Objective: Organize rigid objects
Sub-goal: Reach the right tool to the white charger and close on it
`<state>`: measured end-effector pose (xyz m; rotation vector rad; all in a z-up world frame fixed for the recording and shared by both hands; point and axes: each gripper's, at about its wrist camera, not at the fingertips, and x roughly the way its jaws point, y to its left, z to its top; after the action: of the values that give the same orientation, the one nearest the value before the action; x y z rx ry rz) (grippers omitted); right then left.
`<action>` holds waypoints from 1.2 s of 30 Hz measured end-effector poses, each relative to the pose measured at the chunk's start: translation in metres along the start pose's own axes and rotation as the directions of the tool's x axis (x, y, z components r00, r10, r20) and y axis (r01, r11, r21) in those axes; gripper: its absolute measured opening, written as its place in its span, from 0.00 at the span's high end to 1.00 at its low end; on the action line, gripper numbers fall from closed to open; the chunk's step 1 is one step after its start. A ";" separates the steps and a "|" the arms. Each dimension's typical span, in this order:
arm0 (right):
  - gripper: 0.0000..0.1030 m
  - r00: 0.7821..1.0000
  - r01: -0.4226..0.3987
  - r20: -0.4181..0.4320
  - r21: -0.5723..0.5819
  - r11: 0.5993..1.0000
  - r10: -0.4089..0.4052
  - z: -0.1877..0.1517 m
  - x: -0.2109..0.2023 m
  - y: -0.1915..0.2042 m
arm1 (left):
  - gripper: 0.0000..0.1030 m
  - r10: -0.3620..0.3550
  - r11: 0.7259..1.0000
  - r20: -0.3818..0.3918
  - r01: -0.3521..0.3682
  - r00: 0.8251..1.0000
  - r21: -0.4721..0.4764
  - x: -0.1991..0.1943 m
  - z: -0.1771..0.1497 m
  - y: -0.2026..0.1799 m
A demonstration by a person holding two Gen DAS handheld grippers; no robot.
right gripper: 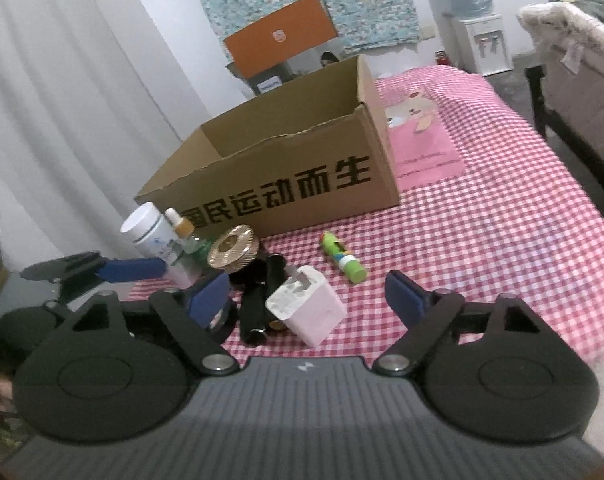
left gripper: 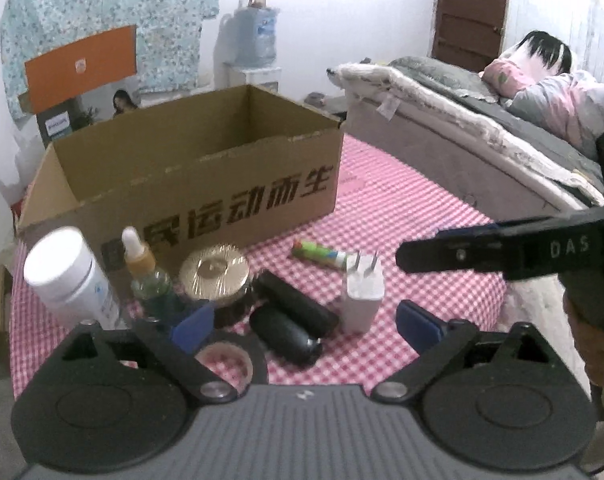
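Observation:
On the pink checked cloth, an open cardboard box (left gripper: 205,184) stands behind a cluster of small items. These are a white bottle (left gripper: 65,276), a dropper bottle (left gripper: 143,268), a gold-lidded jar (left gripper: 213,272), two black cylinders (left gripper: 297,304), a white charger plug (left gripper: 362,292) and a green glue stick (left gripper: 318,254). My left gripper (left gripper: 305,327) is open low over the black cylinders, touching nothing. My right gripper (right gripper: 306,295) is open with the charger (right gripper: 306,306) lying between its blue pads, which stand clear of it. One of its fingers (left gripper: 442,256) reaches in from the right.
A black ring-shaped roll (left gripper: 225,360) lies under my left finger. A pink printed bag (right gripper: 422,148) lies right of the box (right gripper: 302,184). A bed (left gripper: 462,132) runs along the table's right edge, and a curtain (right gripper: 61,100) hangs at the left. A hand (left gripper: 594,344) holds the right gripper.

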<state>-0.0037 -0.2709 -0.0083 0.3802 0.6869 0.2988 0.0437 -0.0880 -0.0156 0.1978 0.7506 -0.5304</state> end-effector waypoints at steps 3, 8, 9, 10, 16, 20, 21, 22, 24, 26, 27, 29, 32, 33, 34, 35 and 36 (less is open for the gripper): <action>0.29 0.999 -0.047 0.003 -0.004 0.999 0.047 0.000 0.000 0.004 | 0.13 0.012 0.999 -0.029 -0.013 1.000 -0.030 -0.004 -0.008 0.005; 0.34 0.989 -0.146 -0.007 -0.072 0.987 0.145 -0.001 0.005 0.031 | 0.20 0.029 0.996 -0.051 -0.033 0.998 -0.086 -0.008 -0.019 0.016; 0.35 0.988 -0.158 -0.016 -0.085 0.984 0.157 -0.002 0.008 0.037 | 0.22 0.028 0.995 -0.052 -0.033 0.998 -0.095 -0.008 -0.020 0.018; 0.38 0.986 -0.168 -0.027 -0.096 0.981 0.166 -0.002 0.011 0.043 | 0.25 0.024 0.995 -0.052 -0.029 0.998 -0.100 -0.009 -0.021 0.020; 0.47 0.990 -0.138 0.009 -0.090 0.986 0.139 0.004 0.008 0.044 | 0.26 -0.033 0.999 -0.017 0.032 0.999 -0.026 -0.002 -0.013 0.009; 0.47 0.995 -0.078 0.052 -0.044 0.996 0.081 0.010 -0.004 0.026 | 0.26 -0.091 0.995 -0.012 0.091 0.996 0.042 0.014 -0.005 -0.009; 0.47 0.997 -0.060 0.052 -0.031 0.998 0.061 0.010 -0.004 0.021 | 0.27 -0.100 0.993 -0.009 0.101 0.995 0.063 0.017 -0.003 -0.014; 0.47 0.998 -0.047 0.052 -0.013 0.999 0.047 0.009 -0.004 0.016 | 0.28 -0.106 0.991 -0.009 0.106 0.994 0.082 0.020 -0.001 -0.019; 0.47 0.999 -0.037 0.038 0.034 0.999 0.036 0.007 -0.001 0.005 | 0.30 -0.105 0.988 -0.014 0.106 0.994 0.116 0.027 0.004 -0.027; 0.49 0.999 -0.046 0.023 0.076 0.996 0.044 0.004 0.004 -0.004 | 0.34 -0.095 0.986 -0.027 0.098 0.995 0.136 0.034 0.008 -0.031; 0.50 0.999 -0.052 0.016 0.091 0.994 0.051 0.003 0.007 -0.007 | 0.37 -0.093 0.985 -0.033 0.097 0.995 0.144 0.037 0.009 -0.032; 0.51 0.998 -0.067 0.002 0.114 0.991 0.068 0.001 0.014 -0.013 | 0.39 -0.092 0.984 -0.044 0.098 0.995 0.152 0.044 0.014 -0.035; 0.54 0.996 -0.079 -0.032 0.142 0.987 0.084 -0.004 0.026 -0.019 | 0.45 -0.076 0.982 -0.072 0.087 0.994 0.168 0.055 0.017 -0.038; 0.55 0.995 -0.081 -0.041 0.154 0.985 0.088 -0.005 0.030 -0.022 | 0.49 -0.069 0.981 -0.082 0.082 0.994 0.174 0.058 0.018 -0.039; 0.55 0.995 -0.081 -0.050 0.167 0.983 0.091 -0.006 0.034 -0.025 | 0.52 -0.064 0.980 -0.091 0.079 0.994 0.180 0.061 0.018 -0.039; 0.55 0.994 -0.084 -0.056 0.181 0.980 0.096 -0.007 0.036 -0.028 | 0.53 -0.064 0.979 -0.098 0.081 0.993 0.187 0.064 0.019 -0.040; 0.55 0.993 -0.090 -0.062 0.195 0.977 0.104 -0.008 0.039 -0.031 | 0.55 -0.063 0.978 -0.105 0.082 0.993 0.192 0.066 0.019 -0.040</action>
<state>0.0244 -0.2816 -0.0489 0.5909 0.7719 0.3414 0.0742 -0.1547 -0.0475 0.3829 0.8033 -0.6683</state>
